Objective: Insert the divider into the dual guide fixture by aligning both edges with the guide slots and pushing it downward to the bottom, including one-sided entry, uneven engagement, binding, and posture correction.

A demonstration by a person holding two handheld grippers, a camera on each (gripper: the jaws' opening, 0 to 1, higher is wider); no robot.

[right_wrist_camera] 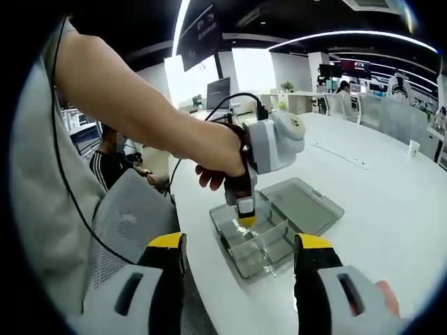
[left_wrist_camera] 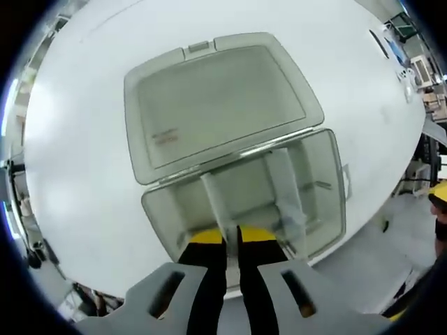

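Note:
A clear plastic box (left_wrist_camera: 318, 209) lies on the white table with its lid (left_wrist_camera: 216, 105) folded open behind it. My left gripper (left_wrist_camera: 232, 234) hangs over the box's near wall, its yellow-tipped jaws shut on the top edge of a translucent divider (left_wrist_camera: 215, 199) that runs across the box toward the hinge. A second divider (left_wrist_camera: 285, 185) stands to its right. In the right gripper view, a hand holds the left gripper (right_wrist_camera: 244, 222) pointing down into the box (right_wrist_camera: 269, 255), beside the lid (right_wrist_camera: 304, 202). My right gripper (right_wrist_camera: 241, 244) is held back from the box, open and holding nothing.
The box sits near the edge of the wide white table (right_wrist_camera: 391, 209). A grey mesh chair (right_wrist_camera: 126, 223) stands at that edge. A person (right_wrist_camera: 115, 164) sits behind it. A paper cup (right_wrist_camera: 413, 148) and desks with monitors lie far off.

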